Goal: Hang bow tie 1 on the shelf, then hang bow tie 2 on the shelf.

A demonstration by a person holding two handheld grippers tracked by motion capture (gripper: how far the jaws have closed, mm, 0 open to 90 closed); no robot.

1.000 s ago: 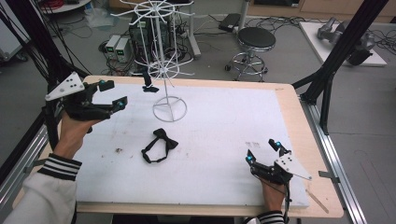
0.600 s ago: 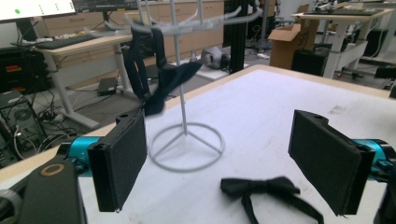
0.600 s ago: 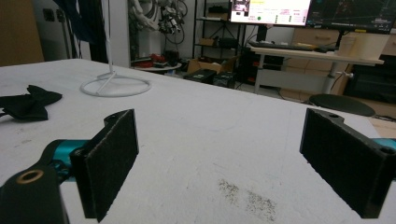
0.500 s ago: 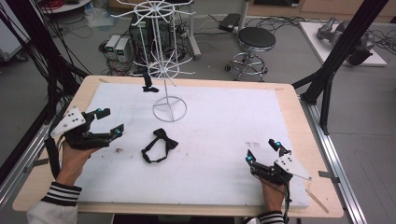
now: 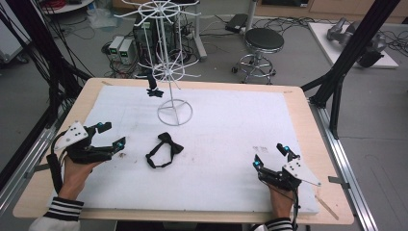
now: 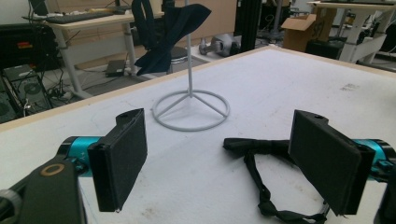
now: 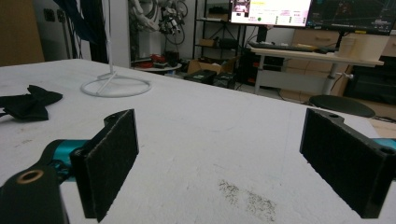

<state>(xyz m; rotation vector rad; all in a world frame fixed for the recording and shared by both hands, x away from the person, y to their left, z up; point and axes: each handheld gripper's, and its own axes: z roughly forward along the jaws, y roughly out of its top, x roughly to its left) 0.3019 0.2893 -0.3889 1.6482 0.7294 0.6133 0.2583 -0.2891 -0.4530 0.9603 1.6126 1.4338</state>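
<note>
Bare foam mat (image 5: 231, 130) lies open; only the wire stand (image 5: 174, 111) obstructs.

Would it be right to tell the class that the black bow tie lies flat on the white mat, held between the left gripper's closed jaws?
Not quite. The black bow tie does lie flat on the white mat, but the left gripper stands open beside it and holds nothing. The high view shows the gap between them.

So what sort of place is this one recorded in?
Most likely a robotics or data-collection lab: a foam-topped table framed by black struts, computers and loose cables on the floor, and desks with a monitor behind.
</note>
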